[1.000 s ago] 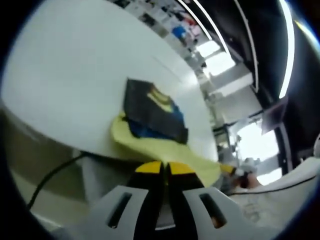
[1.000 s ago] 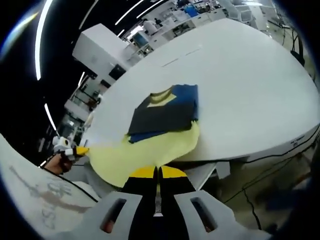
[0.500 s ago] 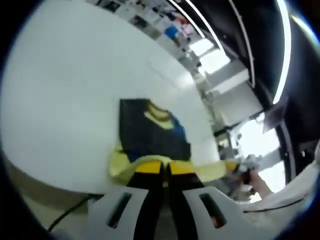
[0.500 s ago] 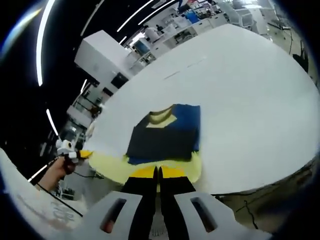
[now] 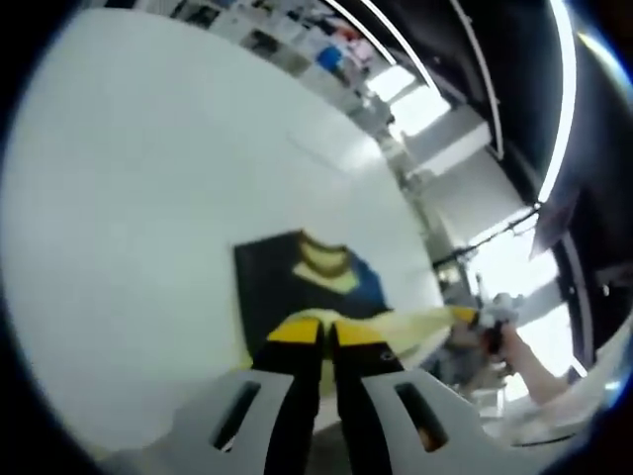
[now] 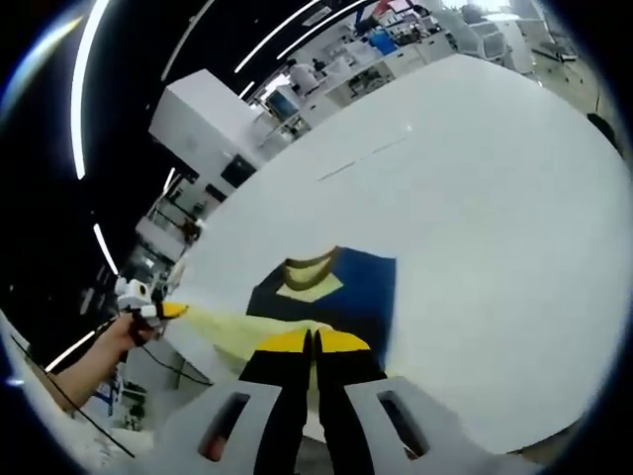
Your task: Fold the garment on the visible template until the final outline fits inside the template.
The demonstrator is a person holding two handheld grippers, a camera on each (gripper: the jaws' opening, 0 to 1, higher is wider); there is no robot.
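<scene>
Both the left gripper (image 5: 327, 334) and right gripper (image 6: 313, 342) are closed on the yellow template (image 6: 242, 324) edge, lifted over the folded dark garment (image 6: 336, 292) on the white table (image 6: 475, 188).

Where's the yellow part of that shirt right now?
Its yellow hem is lifted over the dark folded garment on the white table, stretched between the right tongs and left tongs.
</scene>
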